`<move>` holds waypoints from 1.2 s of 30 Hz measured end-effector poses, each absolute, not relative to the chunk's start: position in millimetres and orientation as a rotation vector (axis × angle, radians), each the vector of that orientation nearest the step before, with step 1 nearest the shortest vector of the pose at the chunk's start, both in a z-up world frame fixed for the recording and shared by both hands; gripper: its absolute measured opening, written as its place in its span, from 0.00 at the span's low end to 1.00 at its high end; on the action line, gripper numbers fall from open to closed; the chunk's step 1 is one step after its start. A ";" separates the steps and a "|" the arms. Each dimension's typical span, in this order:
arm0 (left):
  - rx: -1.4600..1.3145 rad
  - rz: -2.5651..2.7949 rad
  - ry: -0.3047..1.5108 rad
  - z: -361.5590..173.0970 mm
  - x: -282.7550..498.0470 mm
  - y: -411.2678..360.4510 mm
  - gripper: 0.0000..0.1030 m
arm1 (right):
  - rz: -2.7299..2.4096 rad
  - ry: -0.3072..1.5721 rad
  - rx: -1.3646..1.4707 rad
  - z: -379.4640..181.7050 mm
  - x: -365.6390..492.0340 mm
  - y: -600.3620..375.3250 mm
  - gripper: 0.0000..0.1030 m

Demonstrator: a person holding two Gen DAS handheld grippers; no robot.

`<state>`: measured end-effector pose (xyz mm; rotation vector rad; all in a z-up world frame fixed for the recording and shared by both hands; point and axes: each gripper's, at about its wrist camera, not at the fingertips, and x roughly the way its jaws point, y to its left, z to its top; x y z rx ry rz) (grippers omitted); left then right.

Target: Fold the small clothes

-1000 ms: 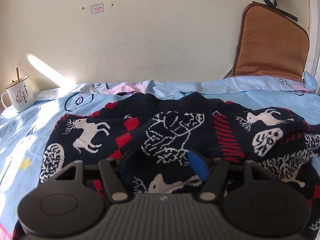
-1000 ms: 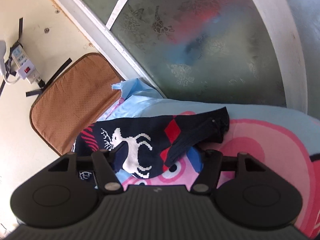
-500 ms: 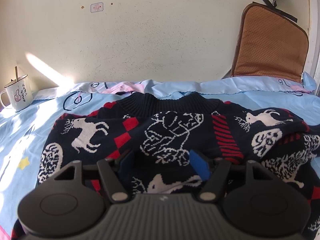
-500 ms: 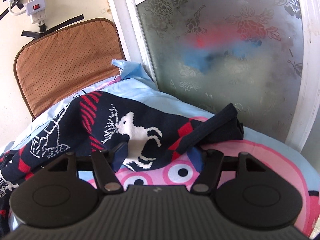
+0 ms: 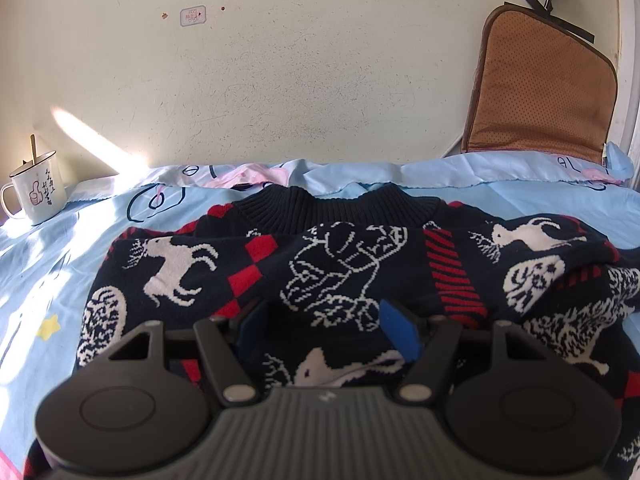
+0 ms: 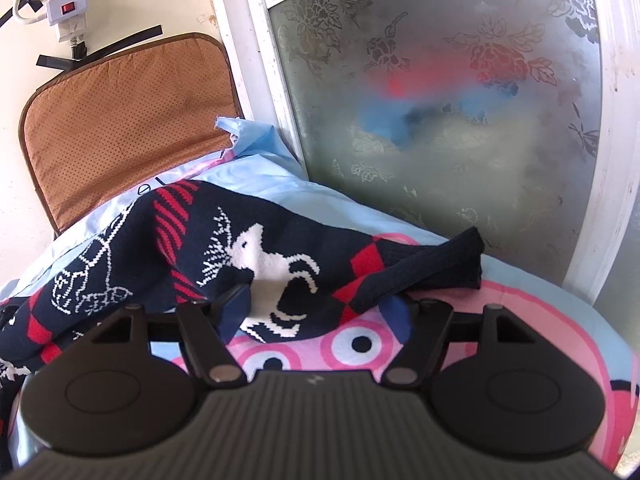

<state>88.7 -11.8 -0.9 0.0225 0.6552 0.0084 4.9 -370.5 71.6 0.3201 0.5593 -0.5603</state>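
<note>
The dark knitted sweater (image 5: 340, 272) with white deer and red diamonds lies spread on the bed, on a light blue sheet (image 5: 60, 256), and neither view takes in the whole garment: in the left wrist view its near part disappears under the black body of the left tool (image 5: 322, 322), and its right side bunches into folds that run off the edge of the picture. Its ribbed collar (image 5: 340, 208) points away toward the cream wall, so the body runs from that wall toward the camera. The left tool stands partly open over the middle of the sweater's body, knit lying between its blue pads (image 5: 396, 330); whether the pads press into the cloth cannot be made out. In the right wrist view one sleeve (image 6: 280, 264) stretches across the sheet's pink cartoon print toward a frosted glass door (image 6: 440, 120), its long axis running from lower left to upper right and its dark cuff (image 6: 452, 260) lying nearest the glass. The jaws of the right tool (image 6: 320, 312) are opening, with the lower edge of the sleeve between them and not visibly pinched. A brown cushion (image 6: 128, 120) leans upright against the wall at the bed's corner, under a white power strip (image 6: 66, 8). An enamel mug (image 5: 36, 188) stands on the bed at far left, cut by the frame's edge.
</note>
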 end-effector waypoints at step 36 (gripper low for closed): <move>0.022 0.008 0.655 -1.0 88.5 -11.6 0.62 | -0.565 0.512 0.401 69.6 -2.1 -387.1 0.13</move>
